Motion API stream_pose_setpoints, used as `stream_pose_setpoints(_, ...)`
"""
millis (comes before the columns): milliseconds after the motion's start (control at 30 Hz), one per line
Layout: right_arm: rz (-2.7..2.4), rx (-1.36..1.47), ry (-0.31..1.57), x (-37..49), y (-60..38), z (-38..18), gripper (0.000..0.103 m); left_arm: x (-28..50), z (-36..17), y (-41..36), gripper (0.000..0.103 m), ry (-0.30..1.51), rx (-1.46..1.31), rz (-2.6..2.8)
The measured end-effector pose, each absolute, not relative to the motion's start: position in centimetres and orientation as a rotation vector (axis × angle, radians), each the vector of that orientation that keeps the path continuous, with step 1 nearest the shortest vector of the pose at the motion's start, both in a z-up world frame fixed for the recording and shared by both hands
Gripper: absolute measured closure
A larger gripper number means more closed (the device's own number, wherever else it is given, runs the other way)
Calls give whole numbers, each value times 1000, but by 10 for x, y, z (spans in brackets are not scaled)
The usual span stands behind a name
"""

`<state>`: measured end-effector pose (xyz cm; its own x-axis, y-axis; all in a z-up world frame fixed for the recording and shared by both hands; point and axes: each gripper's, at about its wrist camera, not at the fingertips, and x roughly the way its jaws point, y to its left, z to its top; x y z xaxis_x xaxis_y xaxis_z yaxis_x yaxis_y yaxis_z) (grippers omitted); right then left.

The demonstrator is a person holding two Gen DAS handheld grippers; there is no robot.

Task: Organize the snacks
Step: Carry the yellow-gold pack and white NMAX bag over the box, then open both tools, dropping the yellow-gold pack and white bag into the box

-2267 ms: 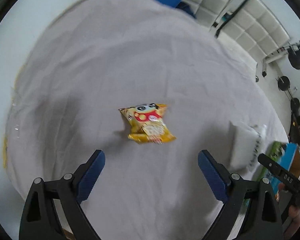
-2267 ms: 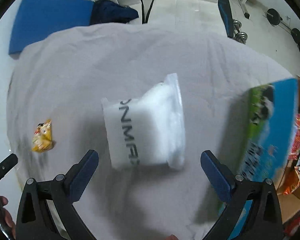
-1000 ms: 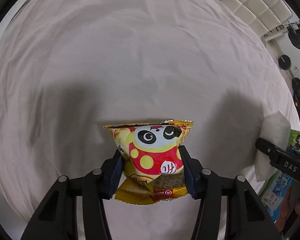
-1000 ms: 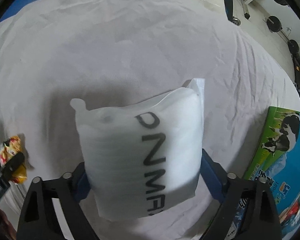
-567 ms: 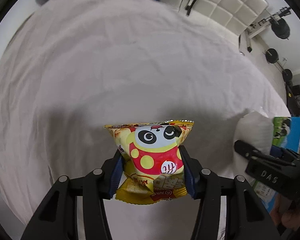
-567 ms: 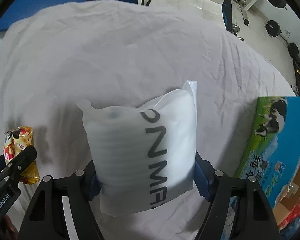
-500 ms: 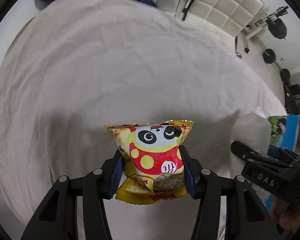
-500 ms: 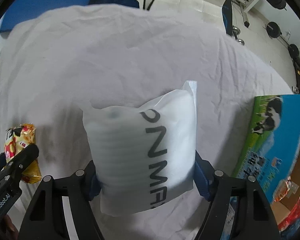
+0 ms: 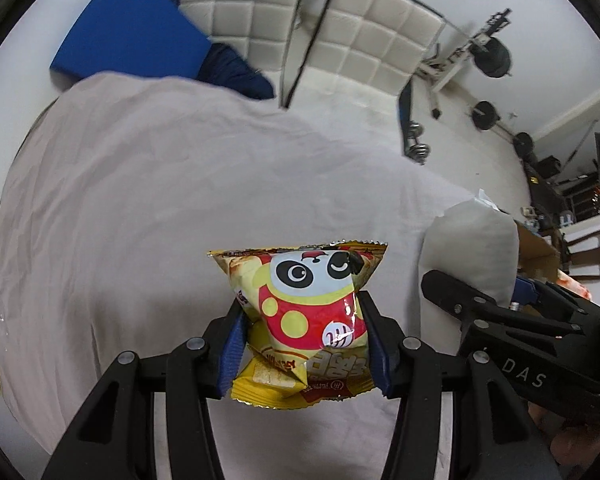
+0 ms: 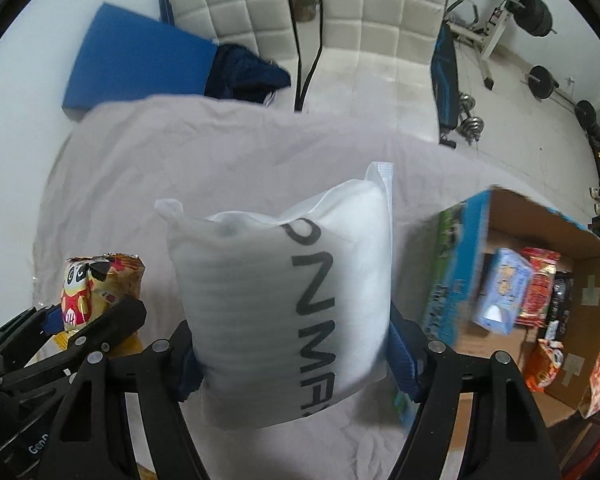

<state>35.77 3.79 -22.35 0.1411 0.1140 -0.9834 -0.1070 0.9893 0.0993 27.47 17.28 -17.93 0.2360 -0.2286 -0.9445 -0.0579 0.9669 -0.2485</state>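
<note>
Both your tongs are loaded and raised above the cloth-covered table.

Your left tongs are clamped on the small yellow foil snack packet with the red-and-white panda print, pads pressing its sides. Your right tongs grip the puffy white translucent plastic bag with black lettering across its lower part; their jaws have just been closing on it. Both packets hang clear of the wrinkled pale cloth on the table. To your right stands an open cardboard box with a blue-and-green printed side, with other snack packs inside.
</note>
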Motion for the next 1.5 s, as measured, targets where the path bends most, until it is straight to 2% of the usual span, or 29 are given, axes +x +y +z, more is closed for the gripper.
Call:
stream_pose_setpoints(333,74,85,1343,317,-70,-158,27,278,-146,89,54,1275,-213,-262)
stream_pose_setpoints(600,-63,136,1357,277,-184,-150,27,294,-154,-3,54,1307,-179,-387)
stream_pose_setpoints(933,-136,240,1437,250,-282,-203,27,302,-212,-113,54,1464,-106,-466)
stream_pose_setpoints(1200,-92,283,1518,257,-304,-266,26,306,-265,-137,54,1623,-132,-450)
stream_pose_setpoints(1500,-51,293,1574,269,-299,-295,22,311,-290,-133,53,1707,-143,-411)
